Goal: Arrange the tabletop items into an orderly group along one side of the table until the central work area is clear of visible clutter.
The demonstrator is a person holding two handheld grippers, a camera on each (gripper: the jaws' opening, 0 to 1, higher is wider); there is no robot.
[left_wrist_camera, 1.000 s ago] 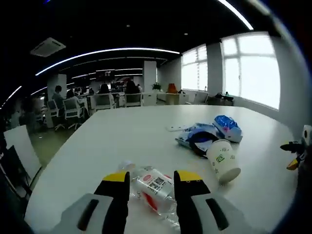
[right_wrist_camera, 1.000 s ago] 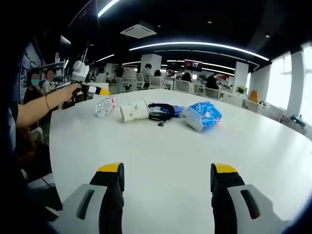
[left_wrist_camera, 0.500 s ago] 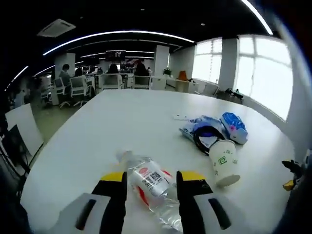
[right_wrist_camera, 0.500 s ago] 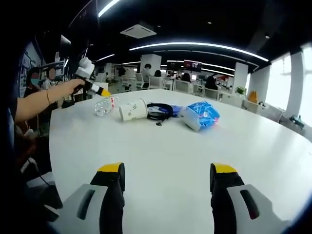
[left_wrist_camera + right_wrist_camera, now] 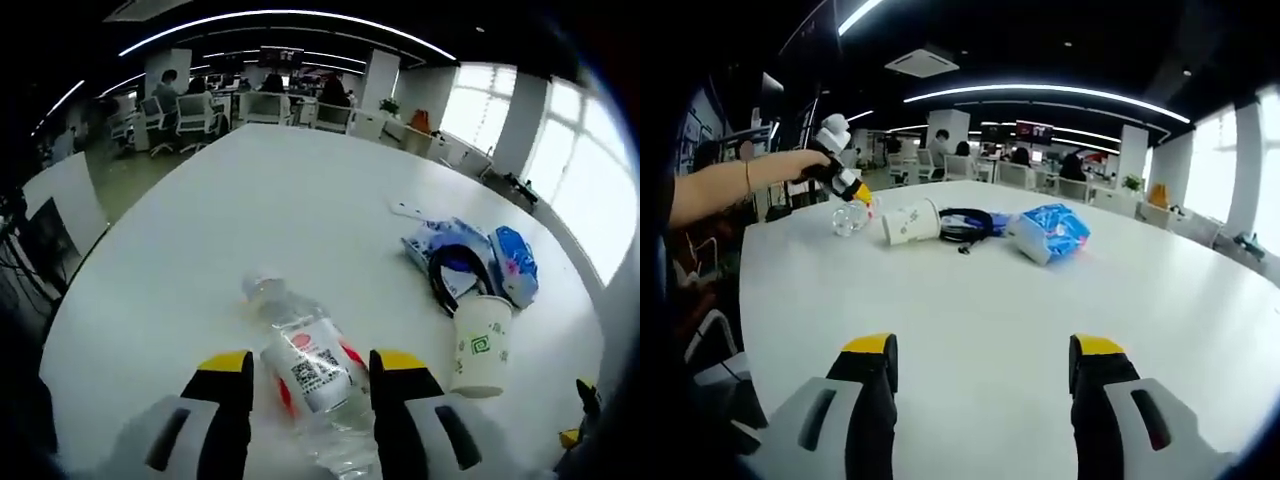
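Note:
In the left gripper view a clear plastic water bottle (image 5: 305, 375) with a red and white label lies on the white table (image 5: 250, 210). My left gripper (image 5: 312, 368) is open, one jaw on each side of the bottle. To the right lie a white paper cup (image 5: 479, 347) on its side, a coiled black cable (image 5: 450, 280) and a blue packet (image 5: 512, 262). In the right gripper view my right gripper (image 5: 981, 352) is open over bare table, with the cup (image 5: 910, 223), cable (image 5: 968, 222), blue packet (image 5: 1052, 232) and bottle (image 5: 848, 218) far ahead. The left gripper (image 5: 843, 177), held by a hand, hangs above the bottle.
The table's near edge (image 5: 60, 330) curves along the left. Office chairs and desks with people (image 5: 190, 105) stand beyond the far end. Windows (image 5: 590, 190) line the right side. A small white flat item (image 5: 408, 210) lies past the packet.
My left gripper has tipped downward and moved closer over the bottle, which now lies between the jaws. The right gripper has stayed still.

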